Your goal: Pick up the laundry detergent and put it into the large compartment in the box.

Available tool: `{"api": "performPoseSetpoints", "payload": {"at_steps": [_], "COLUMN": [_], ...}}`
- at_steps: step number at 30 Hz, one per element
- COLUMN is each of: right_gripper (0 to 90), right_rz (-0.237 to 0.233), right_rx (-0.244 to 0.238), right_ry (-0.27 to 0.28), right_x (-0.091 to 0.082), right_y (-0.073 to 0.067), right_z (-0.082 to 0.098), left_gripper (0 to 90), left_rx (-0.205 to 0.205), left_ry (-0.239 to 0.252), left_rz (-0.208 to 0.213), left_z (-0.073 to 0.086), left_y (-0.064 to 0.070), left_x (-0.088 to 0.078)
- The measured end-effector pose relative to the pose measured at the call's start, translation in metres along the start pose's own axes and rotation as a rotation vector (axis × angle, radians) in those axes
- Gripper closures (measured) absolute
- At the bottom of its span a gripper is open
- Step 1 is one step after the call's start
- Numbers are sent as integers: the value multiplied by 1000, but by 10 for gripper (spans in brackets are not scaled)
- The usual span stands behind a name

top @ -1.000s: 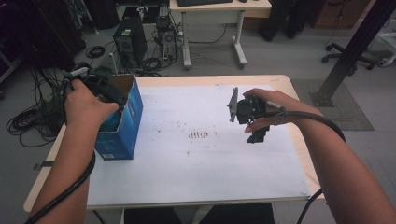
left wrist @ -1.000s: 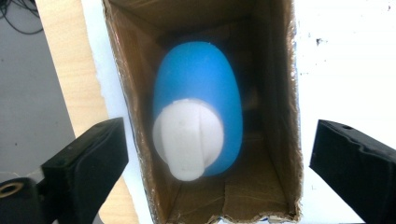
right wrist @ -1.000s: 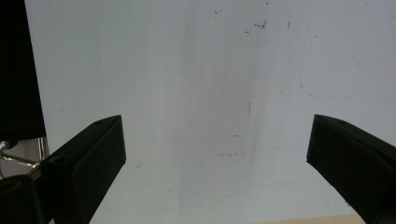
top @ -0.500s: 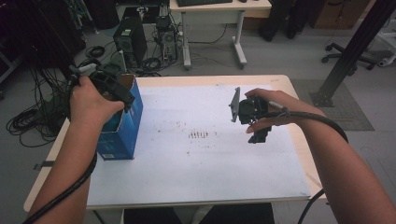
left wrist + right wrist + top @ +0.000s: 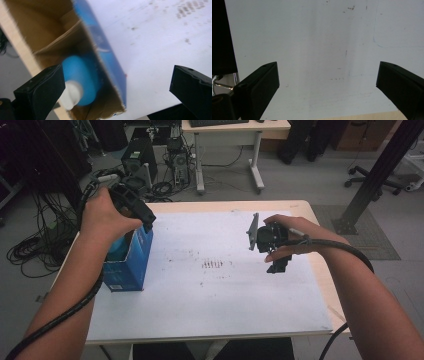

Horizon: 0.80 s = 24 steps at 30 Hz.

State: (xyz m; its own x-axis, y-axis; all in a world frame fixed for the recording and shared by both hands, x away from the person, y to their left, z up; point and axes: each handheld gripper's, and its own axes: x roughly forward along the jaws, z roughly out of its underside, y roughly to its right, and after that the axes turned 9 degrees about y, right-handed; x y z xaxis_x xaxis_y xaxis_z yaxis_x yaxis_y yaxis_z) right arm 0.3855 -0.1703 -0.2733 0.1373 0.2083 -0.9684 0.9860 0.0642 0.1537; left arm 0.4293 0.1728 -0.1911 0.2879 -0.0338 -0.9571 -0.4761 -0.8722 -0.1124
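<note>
- bottle (image 5: 80, 82), blue with a white cap, lies inside the open blue box (image 5: 132, 265) at the table's (image 5: 210, 320) left edge.
- our left tool (image 5: 117, 92) hangs released above the box, nothing between its jaws, which have just been opening.
- our right tool (image 5: 279, 266) hovers released over bare table.
- judging by this, the drop-in looks done; next we clear the left tool away.

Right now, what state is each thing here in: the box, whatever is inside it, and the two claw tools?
Blue box: upright on the table's left side, top flaps open.
Blue bottle: inside the box, white cap on.
Left gripper: above the box, jaws wide apart, nothing between the pads; they have just been opening.
Right gripper: over the white table cover, jaws open, empty.
</note>
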Motion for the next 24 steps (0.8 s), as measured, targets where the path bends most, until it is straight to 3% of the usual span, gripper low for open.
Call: {"api": "performPoseSetpoints", "payload": {"at_steps": [9,13,18,21,24], "right_gripper": [43,43,43,43,43], "right_rz": [0,0,-4,-4,-4], "right_rx": [6,10,16,18,19], "right_ry": [-3,-2,-5,-4,-4], "right_x": [-2,-2,-1,-2,-1], "right_y": [3,4,5,5,6], "right_z": [3,5,7,8,9], "left_gripper": [2,2,2,2,2], "left_rx": [131,201,241,295,388], "left_ry": [-5,-20,-36,-24,-12], "left_rz": [104,128,136,160,171], "left_z": [-18,-26,-36,-41,-45], "left_y": [16,24,31,37,47], "left_x": [-5,-5,-1,-1,-1]}}
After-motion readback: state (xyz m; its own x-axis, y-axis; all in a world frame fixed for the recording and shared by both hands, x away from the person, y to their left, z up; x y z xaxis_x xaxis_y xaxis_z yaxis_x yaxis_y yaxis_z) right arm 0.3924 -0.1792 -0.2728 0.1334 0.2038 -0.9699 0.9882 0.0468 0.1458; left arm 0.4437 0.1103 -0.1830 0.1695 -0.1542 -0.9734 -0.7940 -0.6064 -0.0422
